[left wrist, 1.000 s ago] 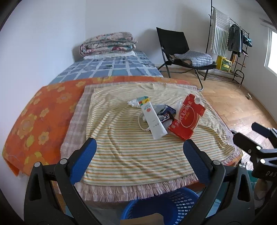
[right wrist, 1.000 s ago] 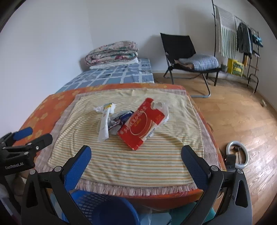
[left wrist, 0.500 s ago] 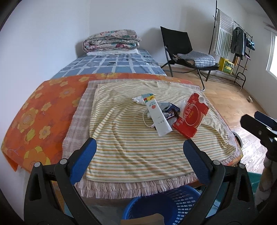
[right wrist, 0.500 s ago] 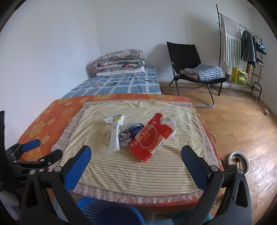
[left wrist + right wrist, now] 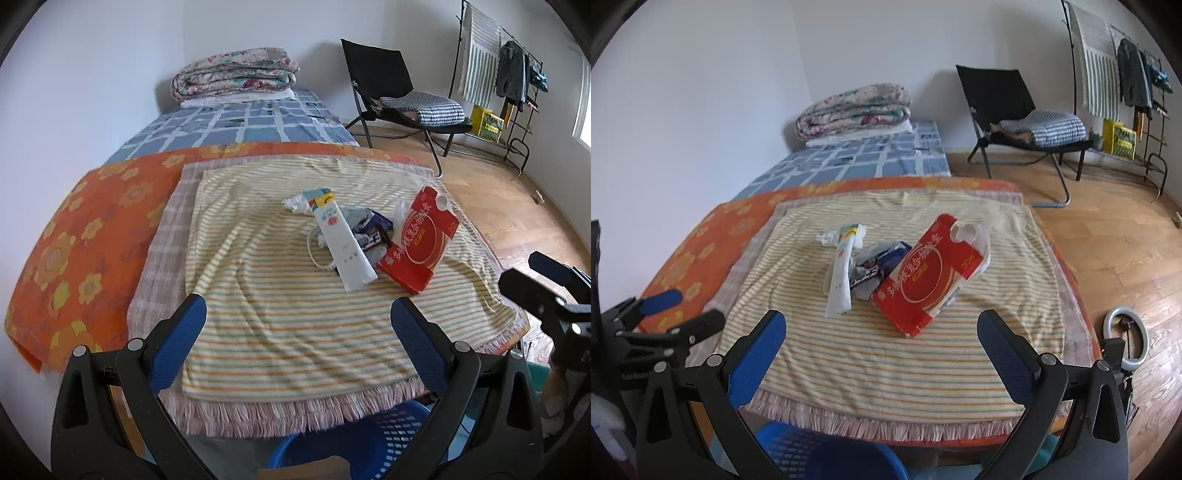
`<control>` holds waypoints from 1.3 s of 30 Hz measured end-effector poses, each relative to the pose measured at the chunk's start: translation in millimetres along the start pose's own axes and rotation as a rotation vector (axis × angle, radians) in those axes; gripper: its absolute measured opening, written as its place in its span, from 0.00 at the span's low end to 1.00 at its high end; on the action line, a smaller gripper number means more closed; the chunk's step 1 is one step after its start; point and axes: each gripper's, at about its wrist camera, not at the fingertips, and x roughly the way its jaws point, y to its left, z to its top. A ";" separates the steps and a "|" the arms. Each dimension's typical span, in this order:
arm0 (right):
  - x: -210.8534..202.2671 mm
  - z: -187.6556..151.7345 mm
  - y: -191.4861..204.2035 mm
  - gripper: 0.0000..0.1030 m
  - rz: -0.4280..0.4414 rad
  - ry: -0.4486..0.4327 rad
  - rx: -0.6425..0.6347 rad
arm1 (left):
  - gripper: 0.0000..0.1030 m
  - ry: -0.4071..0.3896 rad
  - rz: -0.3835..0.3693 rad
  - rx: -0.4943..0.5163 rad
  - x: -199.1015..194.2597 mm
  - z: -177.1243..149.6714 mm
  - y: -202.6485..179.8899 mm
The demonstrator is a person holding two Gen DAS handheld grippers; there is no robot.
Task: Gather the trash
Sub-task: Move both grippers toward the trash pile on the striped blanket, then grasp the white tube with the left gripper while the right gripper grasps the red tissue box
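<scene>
With both the left gripper (image 5: 297, 325) and right gripper (image 5: 881, 341) spread empty, the light, crushable red carton (image 5: 929, 275) is best pinched across its near edge.

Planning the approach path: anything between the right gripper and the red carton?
Only bare striped cloth lies between the right gripper and the red carton, per the right wrist view.

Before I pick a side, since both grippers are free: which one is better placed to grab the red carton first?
Right, probably. The red carton lies on the right of the pile, straight ahead of the open right gripper; the white tube lies nearer the left gripper.
</scene>
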 end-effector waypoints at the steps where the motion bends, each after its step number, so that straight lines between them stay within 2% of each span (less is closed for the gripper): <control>1: 1.5 0.8 -0.7 1.00 0.008 0.004 0.003 | 0.99 -0.004 0.000 0.002 1.8 1.4 -0.3; 4: 4.9 -0.3 -3.3 1.00 -0.006 0.006 -0.008 | 0.99 -0.003 -0.006 -0.005 9.3 2.8 0.9; 9: 23.9 -2.3 -8.4 1.00 0.027 0.072 0.043 | 0.99 0.042 -0.018 -0.005 31.8 -3.8 0.5; 18: 31.7 -6.8 -9.5 1.00 -0.002 0.101 0.026 | 0.99 0.055 -0.035 0.000 36.6 -8.8 -3.0; 31: 28.6 -7.2 -17.4 1.00 -0.014 0.097 0.056 | 0.99 0.058 -0.012 0.053 40.8 -13.8 -13.5; 36: 27.8 -7.9 -21.7 1.00 -0.029 0.092 0.064 | 0.99 0.068 -0.022 0.052 43.4 -12.1 -13.2; 39: 27.3 -7.3 -24.8 1.00 -0.040 0.091 0.073 | 0.99 0.095 -0.050 0.011 50.1 -5.5 -5.6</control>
